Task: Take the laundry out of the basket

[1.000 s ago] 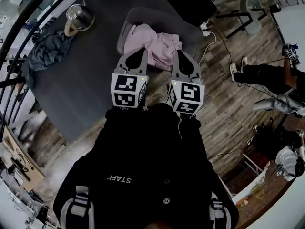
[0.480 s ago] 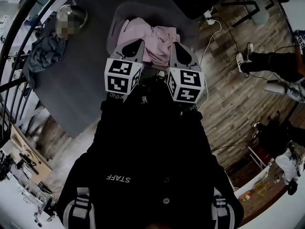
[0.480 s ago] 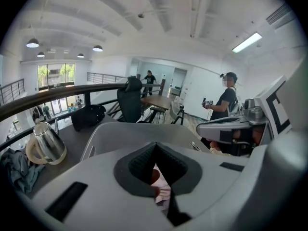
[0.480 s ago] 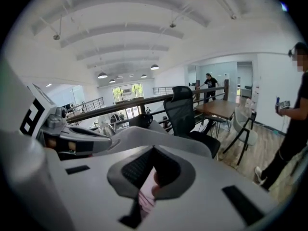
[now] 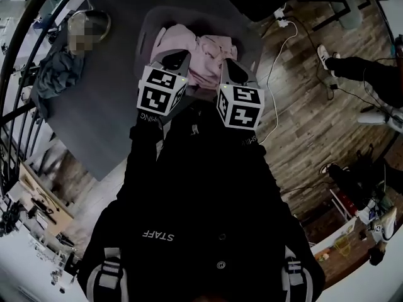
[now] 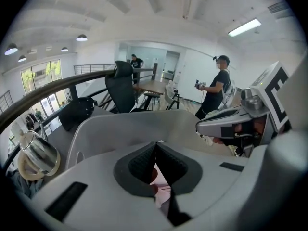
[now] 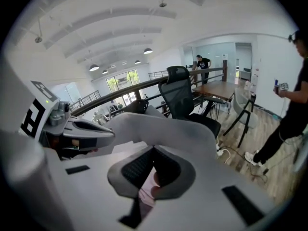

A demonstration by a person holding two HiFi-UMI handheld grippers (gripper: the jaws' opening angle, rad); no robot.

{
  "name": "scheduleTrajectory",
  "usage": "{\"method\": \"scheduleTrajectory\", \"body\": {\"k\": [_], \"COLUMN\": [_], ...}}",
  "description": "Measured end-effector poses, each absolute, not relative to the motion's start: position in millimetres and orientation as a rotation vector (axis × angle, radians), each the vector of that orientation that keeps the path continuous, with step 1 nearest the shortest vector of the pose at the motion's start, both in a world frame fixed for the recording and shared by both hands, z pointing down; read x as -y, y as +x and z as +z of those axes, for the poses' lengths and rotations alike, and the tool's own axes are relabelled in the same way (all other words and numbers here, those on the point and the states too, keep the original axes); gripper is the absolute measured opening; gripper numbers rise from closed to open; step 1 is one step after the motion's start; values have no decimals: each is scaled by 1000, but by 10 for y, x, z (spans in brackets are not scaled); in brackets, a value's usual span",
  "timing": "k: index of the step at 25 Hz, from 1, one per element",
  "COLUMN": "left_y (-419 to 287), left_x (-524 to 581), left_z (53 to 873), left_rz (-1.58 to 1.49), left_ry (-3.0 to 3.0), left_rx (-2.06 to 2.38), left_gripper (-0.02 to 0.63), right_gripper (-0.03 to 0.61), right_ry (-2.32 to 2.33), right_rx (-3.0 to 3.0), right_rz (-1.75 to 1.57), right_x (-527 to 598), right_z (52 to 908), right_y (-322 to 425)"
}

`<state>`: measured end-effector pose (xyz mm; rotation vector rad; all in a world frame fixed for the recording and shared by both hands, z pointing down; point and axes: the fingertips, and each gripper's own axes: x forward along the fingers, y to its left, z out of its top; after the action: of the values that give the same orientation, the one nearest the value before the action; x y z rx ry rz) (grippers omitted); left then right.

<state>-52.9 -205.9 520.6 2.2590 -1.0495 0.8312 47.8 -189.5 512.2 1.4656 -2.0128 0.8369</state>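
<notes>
A grey plastic basket (image 5: 146, 30) stands on a dark grey table with a heap of pink laundry (image 5: 196, 48) in it. My left gripper (image 5: 178, 55) and right gripper (image 5: 230, 65) hang side by side over the basket's near edge, above the pink cloth. Both are shut with nothing between the pads. In the left gripper view the left gripper's (image 6: 155, 144) jaws meet over the basket rim (image 6: 115, 129), and a strip of pink laundry (image 6: 161, 190) shows below them. The right gripper view shows the right gripper (image 7: 154, 149) closed the same way before the basket wall (image 7: 166, 125).
A blue-grey garment (image 5: 55, 74) and a metal pot (image 5: 88, 27) lie on the table to the left. A black office chair (image 6: 122, 88) stands behind the basket. A cable and power strip (image 5: 281, 19) run over the wooden floor at right. People (image 6: 219, 88) stand further off.
The head camera has shifted, so basket and grippers sit a little higher and further left in view. Both grippers stay shut and side by side. The pink laundry has not moved.
</notes>
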Motion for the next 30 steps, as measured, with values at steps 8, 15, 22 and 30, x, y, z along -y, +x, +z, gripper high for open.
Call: {"method": "scheduleTrajectory", "body": {"k": [8, 15, 22, 30], "left_y": [-344, -250, -112, -34], "left_x": [2210, 2202, 2063, 2108], "left_z": [5687, 6067, 6416, 6775], "left_rz": [1147, 1294, 1430, 1523], "left_ry": [2302, 2369, 2462, 2474], "left_rx": [824, 595, 261, 105], "left_gripper": [27, 163, 369, 441], "right_gripper": [14, 14, 14, 14], "right_ry": [1427, 1400, 1369, 1354], "right_rx": [1978, 1944, 1945, 1925], "right_rz": [903, 954, 983, 1012], "right_x": [2060, 2105, 2098, 2139], "right_z": [5362, 5527, 5610, 5727], "right_y": [571, 581, 594, 648]}}
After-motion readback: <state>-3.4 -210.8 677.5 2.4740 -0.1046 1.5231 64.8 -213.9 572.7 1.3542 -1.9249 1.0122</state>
